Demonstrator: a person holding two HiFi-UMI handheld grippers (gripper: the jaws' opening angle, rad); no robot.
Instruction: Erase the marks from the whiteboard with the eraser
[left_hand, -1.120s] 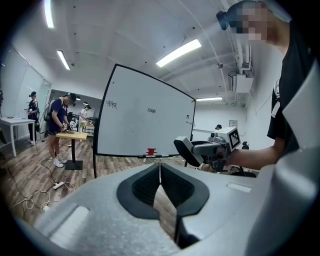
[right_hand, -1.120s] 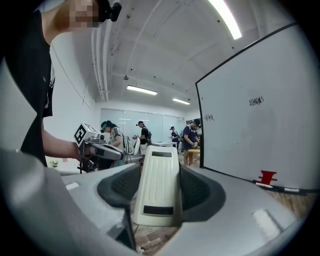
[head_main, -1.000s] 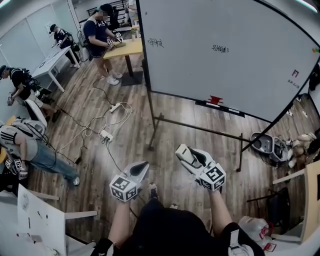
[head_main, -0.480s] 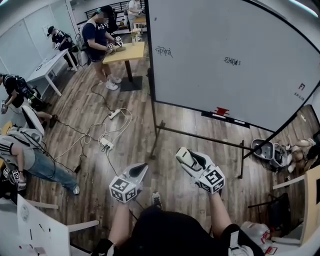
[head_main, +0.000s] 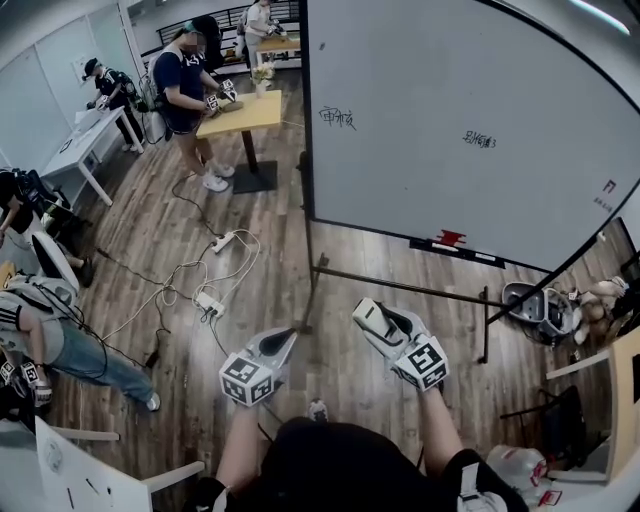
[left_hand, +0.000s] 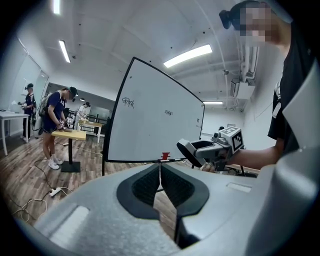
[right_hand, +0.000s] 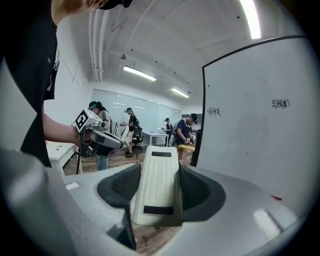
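- One eraser (right_hand: 156, 182) gripped in right claw (head_main: 383, 322), well short of whiteboard (head_main: 500, 70); left claw (head_main: 281, 342) clenched, empty.
- Whiteboard nearer than a second ago: approach under way; marks (head_main: 338, 118) unwiped.

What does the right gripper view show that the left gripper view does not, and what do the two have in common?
Only the right gripper view shows the eraser clamped between the jaws of the right gripper. Only the left gripper view shows the left gripper with its jaws together on nothing, and a white power strip lying on the wooden floor. Both views show the whiteboard with its handwritten marks, people working at tables behind it, and the opposite gripper held out alongside.
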